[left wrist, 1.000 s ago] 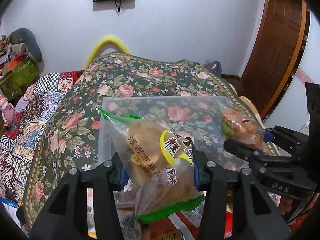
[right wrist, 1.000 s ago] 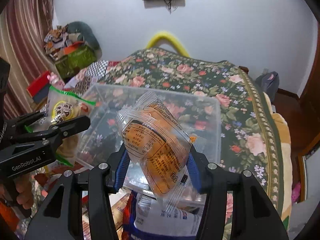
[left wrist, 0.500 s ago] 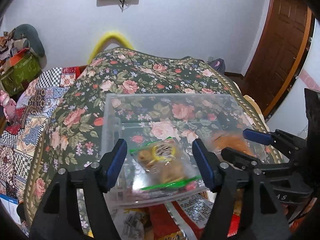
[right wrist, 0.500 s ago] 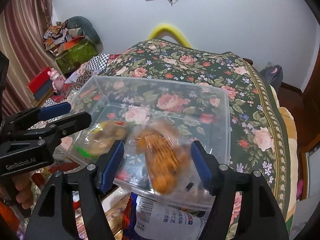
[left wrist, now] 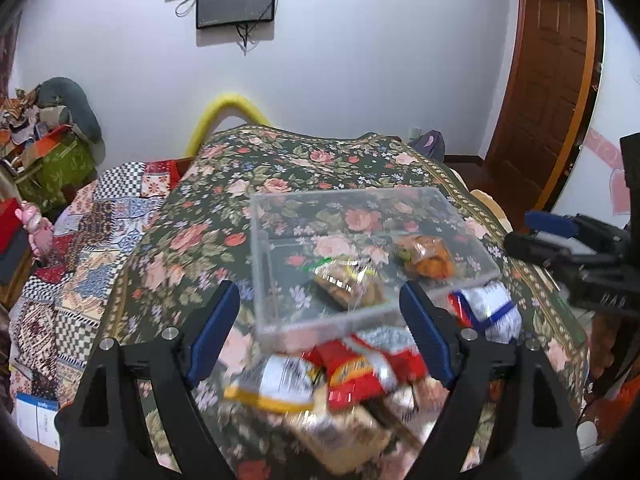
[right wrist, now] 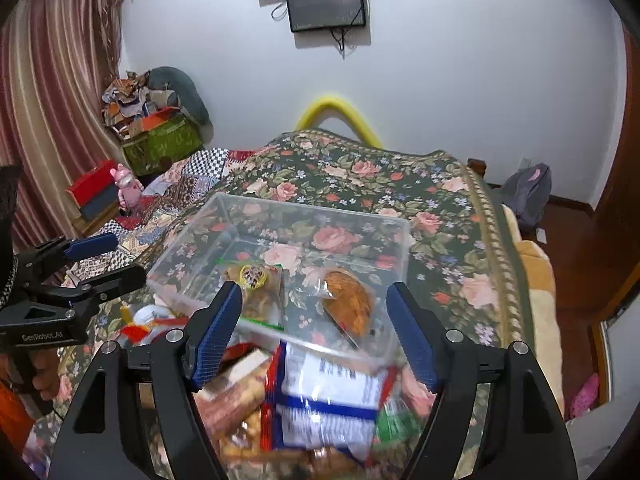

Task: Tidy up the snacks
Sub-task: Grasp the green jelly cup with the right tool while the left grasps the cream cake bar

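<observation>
Clear box (left wrist: 264,264) holds two packets (left wrist: 350,284), beyond both spread claws (left wrist: 320,332).

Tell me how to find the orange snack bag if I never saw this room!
Look at the flowery bedspread and find the clear plastic box sitting on it. Two little bags lie inside. Yours is the orange snack bag on the right, all see-through wrapper with orange food; the green-edged bag beside it has a yellow sticker.

A floral bedspread (left wrist: 280,184) covers the bed, a wall screen (right wrist: 327,4) above, a brown door (left wrist: 548,92) right.
</observation>
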`<state>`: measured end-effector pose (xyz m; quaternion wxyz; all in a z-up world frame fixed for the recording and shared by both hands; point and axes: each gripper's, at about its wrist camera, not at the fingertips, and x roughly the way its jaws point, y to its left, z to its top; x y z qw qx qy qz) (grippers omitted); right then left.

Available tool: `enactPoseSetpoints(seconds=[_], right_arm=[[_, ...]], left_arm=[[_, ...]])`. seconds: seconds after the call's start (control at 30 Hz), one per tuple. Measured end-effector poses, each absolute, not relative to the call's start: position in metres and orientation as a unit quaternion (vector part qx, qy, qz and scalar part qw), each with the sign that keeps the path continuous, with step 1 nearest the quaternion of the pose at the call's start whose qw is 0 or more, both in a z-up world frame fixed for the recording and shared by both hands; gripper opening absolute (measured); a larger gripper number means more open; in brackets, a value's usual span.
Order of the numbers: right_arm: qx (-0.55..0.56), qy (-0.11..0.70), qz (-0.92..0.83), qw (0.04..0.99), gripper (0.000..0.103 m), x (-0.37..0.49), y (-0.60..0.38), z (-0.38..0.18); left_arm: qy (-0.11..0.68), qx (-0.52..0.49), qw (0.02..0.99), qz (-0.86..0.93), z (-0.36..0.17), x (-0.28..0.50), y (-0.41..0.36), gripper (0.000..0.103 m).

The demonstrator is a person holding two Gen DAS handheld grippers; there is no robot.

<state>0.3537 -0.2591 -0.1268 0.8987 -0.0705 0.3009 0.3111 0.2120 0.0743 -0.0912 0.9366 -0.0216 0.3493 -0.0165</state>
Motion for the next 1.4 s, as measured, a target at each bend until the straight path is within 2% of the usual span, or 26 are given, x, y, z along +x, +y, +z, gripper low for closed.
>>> enactPoseSetpoints(seconds=[0.23, 0.53, 0.83, 1.1, 1.27, 1.4], right_arm=[[-0.068, 0.298, 0.297, 0.905, 0.077, 0.327, -0.287, -0.136], [-0.064, 0.351, 0.273, 0.893, 0.077, 0.305, -0.313, -0.182], [-0.028, 0.415, 0.262, 0.871, 0.077, 0.303, -0.33, -0.227], [-0.03, 0.432, 0.258, 0.864, 0.077, 0.301, -0.328, -0.243], [-0.025, 0.43, 0.256, 0.866, 0.076, 0.302, -0.329, -0.246], [-0.022, 0.435, 0.257, 0.863, 0.061, 0.304, -0.329, -0.251]], left_arm=[[0.365, -0.033, 0.931, -0.004, -0.111, 0.173, 0.079, 0.086], [0.41, -0.048, 0.911, 0.002, -0.153, 0.151, 0.077, 0.086], [0.428, -0.069, 0.901, 0.02, -0.178, 0.168, 0.07, 0.086], [0.427, -0.067, 0.901, 0.032, -0.195, 0.178, 0.064, 0.085], [0.431, -0.058, 0.9, 0.04, -0.203, 0.176, 0.063, 0.062], [0.438, -0.069, 0.895, 0.037, -0.21, 0.175, 0.065, 0.056]])
